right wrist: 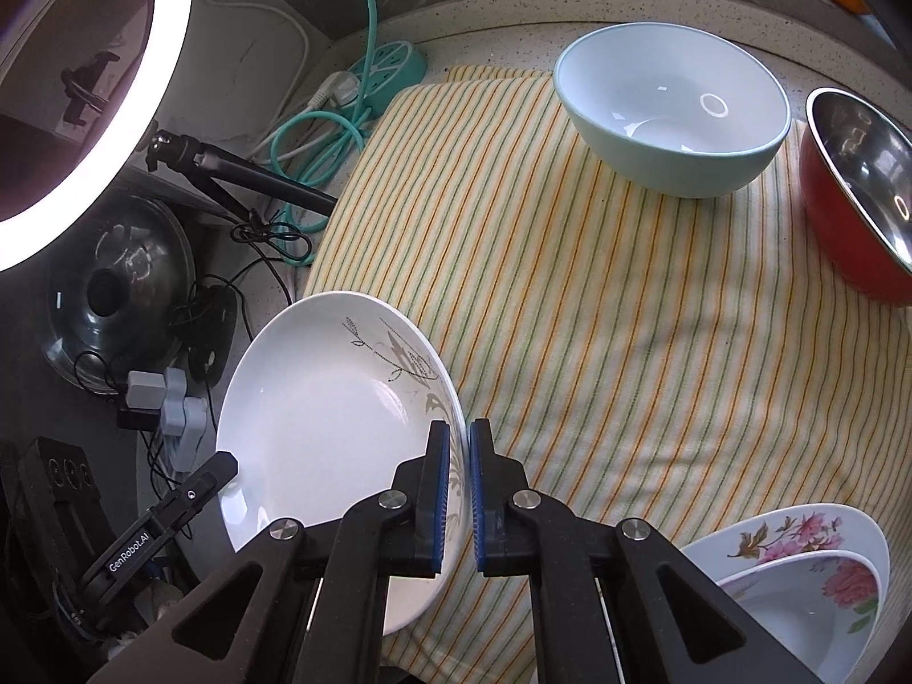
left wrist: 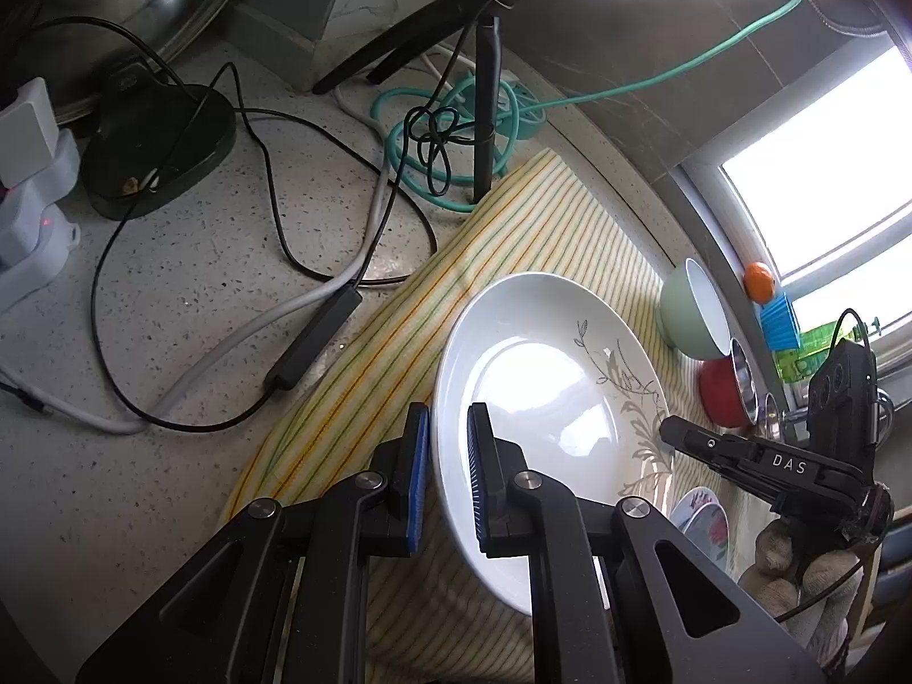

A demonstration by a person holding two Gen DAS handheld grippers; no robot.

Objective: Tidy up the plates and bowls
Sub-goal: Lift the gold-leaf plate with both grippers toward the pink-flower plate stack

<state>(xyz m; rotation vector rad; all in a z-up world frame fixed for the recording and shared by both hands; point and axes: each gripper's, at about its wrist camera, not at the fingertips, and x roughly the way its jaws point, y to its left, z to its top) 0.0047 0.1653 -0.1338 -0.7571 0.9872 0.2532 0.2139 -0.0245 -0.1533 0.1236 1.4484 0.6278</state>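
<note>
A white plate with a grey leaf pattern hangs tilted over the striped cloth. My left gripper is shut on its near rim, blue pads on either side. My right gripper is shut on the opposite rim of the same plate. Each gripper shows in the other's view: the right gripper at the plate's far edge, the left gripper at its lower left edge. A pale green bowl and a red bowl with a steel inside stand at the back of the cloth. Two stacked floral plates lie at the front right.
Left of the cloth the speckled counter holds black and white cables, a teal power strip, a tripod, a ring light and a pot lid. A windowsill runs behind the bowls. A gloved hand holds the right gripper.
</note>
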